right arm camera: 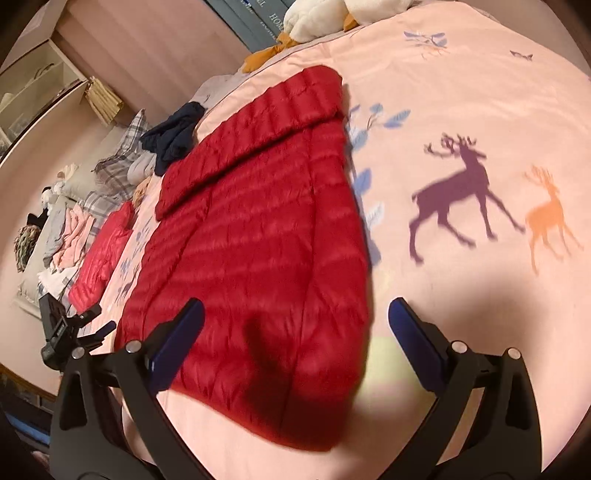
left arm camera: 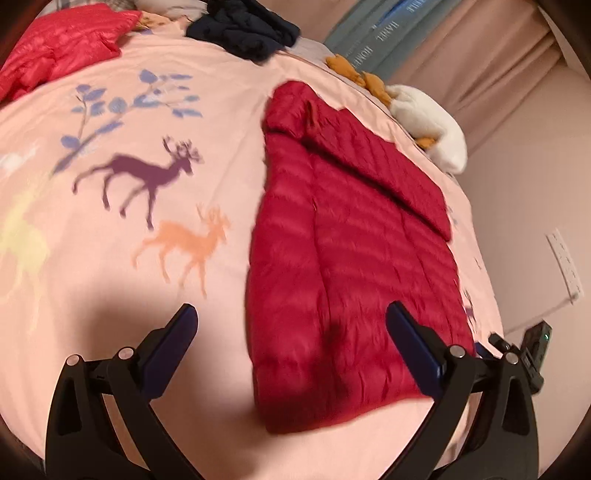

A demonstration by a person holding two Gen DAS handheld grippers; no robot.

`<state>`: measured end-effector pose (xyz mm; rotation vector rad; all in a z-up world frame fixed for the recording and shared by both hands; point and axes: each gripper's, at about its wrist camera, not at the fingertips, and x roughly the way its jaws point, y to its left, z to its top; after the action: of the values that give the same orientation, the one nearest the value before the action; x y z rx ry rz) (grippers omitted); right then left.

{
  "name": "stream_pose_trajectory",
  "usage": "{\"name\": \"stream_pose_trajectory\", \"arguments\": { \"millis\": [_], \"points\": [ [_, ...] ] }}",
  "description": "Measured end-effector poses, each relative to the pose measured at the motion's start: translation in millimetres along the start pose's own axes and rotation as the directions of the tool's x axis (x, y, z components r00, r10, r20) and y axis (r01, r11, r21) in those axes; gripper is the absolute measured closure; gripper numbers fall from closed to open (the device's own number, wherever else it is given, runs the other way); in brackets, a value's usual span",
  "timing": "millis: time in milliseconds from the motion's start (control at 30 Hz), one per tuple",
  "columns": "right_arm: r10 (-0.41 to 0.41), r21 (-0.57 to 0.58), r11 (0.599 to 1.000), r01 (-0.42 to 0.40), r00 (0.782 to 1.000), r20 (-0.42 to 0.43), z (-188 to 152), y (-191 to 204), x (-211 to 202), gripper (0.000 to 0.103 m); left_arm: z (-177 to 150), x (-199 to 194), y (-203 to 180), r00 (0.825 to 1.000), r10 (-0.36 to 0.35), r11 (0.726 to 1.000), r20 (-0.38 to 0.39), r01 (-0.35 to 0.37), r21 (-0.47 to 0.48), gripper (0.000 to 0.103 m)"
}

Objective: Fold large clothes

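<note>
Lying flat on a bed covered by a pink sheet (left arm camera: 229,74) printed with deer and blue leaves is a dark red quilted puffer jacket (left arm camera: 354,236), partly folded, with one sleeve laid diagonally across its upper part. It sits close to the bed's edge where a white and orange plush toy (left arm camera: 428,122) rests, and its hem points toward the cameras. The left tool (left arm camera: 291,315) hovers above the hem with its blue-padded jaws spread wide apart, holding nothing; one jaw is over the bare sheet, the other over the jacket's corner. The right tool (right arm camera: 295,310) hangs over the same hem, jaws equally wide and empty, one above the jacket and one above the sheet. Toward the far end of the bed lie a bright red puffer jacket (left arm camera: 62,44) and a crumpled navy garment (left arm camera: 243,29), both well apart from the dark red one.
</note>
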<state>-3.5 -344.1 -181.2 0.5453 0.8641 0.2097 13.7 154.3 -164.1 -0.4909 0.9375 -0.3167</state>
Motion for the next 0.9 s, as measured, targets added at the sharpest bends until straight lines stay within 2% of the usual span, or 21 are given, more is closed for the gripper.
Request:
{"name": "stream_pose_trajectory", "arguments": {
  "millis": [133,200,267,367,600,800,900],
  "points": [
    [0.041,0.044,0.998,-0.039,0.998,-0.044,-13.1,-4.2,6.3,0.002,-14.3,8.8,3.4,0.990,-0.136,0.990,-0.036,0.134,-0.048,0.001],
    [0.038,0.029,0.999,-0.037,0.999,-0.032,-16.7,-2.2,5.9,0.002,-19.8,19.2,6.7,0.983,-0.176,0.981,-0.057,0.170,-0.089,0.001],
    [0.052,0.036,0.998,-0.051,0.998,-0.032,-18.4,-1.1,6.7,0.002,-20.9,22.9,5.1,0.982,-0.182,0.980,-0.045,0.178,-0.089,0.001],
    [0.071,0.035,0.997,-0.070,0.997,-0.041,-17.4,0.8,12.1,0.002,-19.4,26.9,0.5,0.971,-0.235,0.969,-0.047,0.229,-0.095,0.001],
    [0.086,0.016,0.996,-0.085,0.995,-0.052,-8.5,11.1,31.9,0.002,-12.0,43.8,-7.8,0.961,-0.270,0.960,-0.060,0.264,-0.091,0.001],
    [0.134,0.042,0.990,-0.133,0.990,-0.036,2.1,15.3,46.2,0.002,-5.8,55.0,-17.9,0.949,-0.305,0.951,-0.074,0.300,-0.078,0.001],
    [0.136,0.037,0.990,-0.135,0.990,-0.029,2.7,18.9,48.2,0.002,-7.1,58.4,-21.1,0.949,-0.308,0.950,-0.071,0.303,-0.072,0.001]
  ]
}}
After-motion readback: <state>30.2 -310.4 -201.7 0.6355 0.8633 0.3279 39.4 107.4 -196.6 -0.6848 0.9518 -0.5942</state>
